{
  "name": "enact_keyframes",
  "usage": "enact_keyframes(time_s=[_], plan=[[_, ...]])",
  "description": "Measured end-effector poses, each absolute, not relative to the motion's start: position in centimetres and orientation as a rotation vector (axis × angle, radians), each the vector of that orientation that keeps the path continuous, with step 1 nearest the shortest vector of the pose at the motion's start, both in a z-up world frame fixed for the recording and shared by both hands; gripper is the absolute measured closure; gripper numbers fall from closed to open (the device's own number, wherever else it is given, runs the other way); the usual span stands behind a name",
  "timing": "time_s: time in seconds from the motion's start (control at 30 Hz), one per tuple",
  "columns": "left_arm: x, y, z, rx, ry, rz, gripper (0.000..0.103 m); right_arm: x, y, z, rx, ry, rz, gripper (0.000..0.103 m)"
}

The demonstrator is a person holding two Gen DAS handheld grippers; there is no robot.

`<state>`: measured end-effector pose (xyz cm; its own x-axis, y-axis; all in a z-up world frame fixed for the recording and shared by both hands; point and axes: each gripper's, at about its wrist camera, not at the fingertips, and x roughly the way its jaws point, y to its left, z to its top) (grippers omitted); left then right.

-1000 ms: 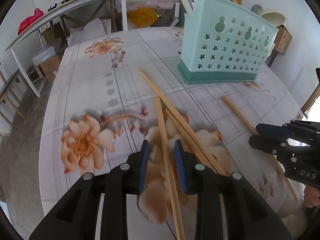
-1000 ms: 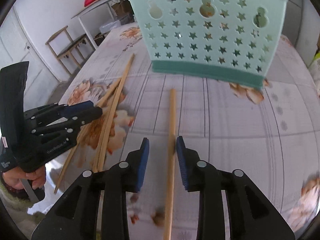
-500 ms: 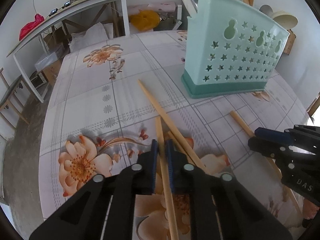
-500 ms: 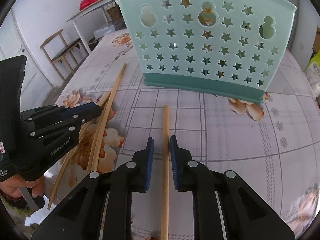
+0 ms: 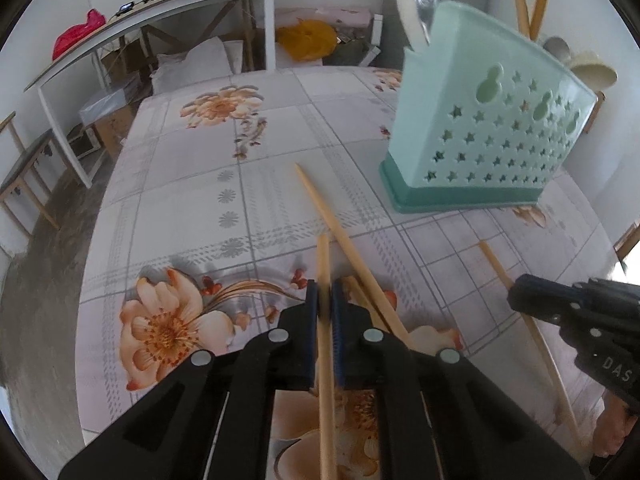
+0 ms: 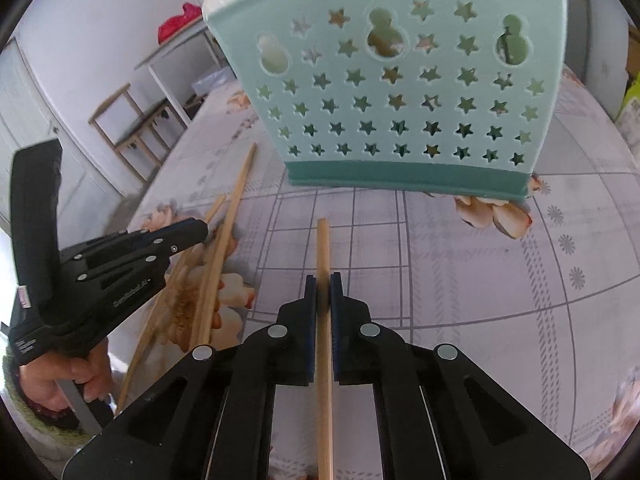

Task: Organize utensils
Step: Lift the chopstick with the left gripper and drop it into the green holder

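Observation:
My left gripper [image 5: 325, 296] is shut on a wooden chopstick [image 5: 323, 264] that runs forward between its pads. Two more chopsticks [image 5: 340, 236] lie crossed just right of it on the floral tablecloth. My right gripper [image 6: 323, 288] is shut on another chopstick [image 6: 322, 248] pointing at the mint-green star-holed utensil holder [image 6: 400, 92]. The holder also shows at the upper right in the left wrist view [image 5: 480, 136], with spoons and chopsticks standing in it. Each gripper shows in the other's view: the right one [image 5: 520, 300] and the left one [image 6: 196, 232].
The table [image 5: 192, 184] carries a floral cloth. A white workbench [image 5: 160, 12], a wooden chair [image 6: 132, 120] and boxes stand beyond its far edge. The person's hand [image 6: 60, 384] holds the left gripper's handle.
Both grippers have closed from open onto their chopsticks. Both have lifted a little and moved nearer the holder.

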<state>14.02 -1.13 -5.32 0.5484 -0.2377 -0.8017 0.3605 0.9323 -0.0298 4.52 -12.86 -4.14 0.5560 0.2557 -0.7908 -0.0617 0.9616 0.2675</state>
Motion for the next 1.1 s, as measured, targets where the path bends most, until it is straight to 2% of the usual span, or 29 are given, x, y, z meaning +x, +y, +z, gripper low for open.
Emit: enact_keyframes(time_s=[0.6, 1.1], plan=[[7.5, 2.6, 6.2, -0.036, 0.658, -0.485, 0.097, -0.1, -16.6, -0.2, 0.403, 0.801, 0.284, 0.098], [7.1, -0.3, 16.0, -0.132, 0.438, -0.683, 0.097, -1.5, -17.0, 0.1, 0.424, 0.776, 0.273, 0.098]])
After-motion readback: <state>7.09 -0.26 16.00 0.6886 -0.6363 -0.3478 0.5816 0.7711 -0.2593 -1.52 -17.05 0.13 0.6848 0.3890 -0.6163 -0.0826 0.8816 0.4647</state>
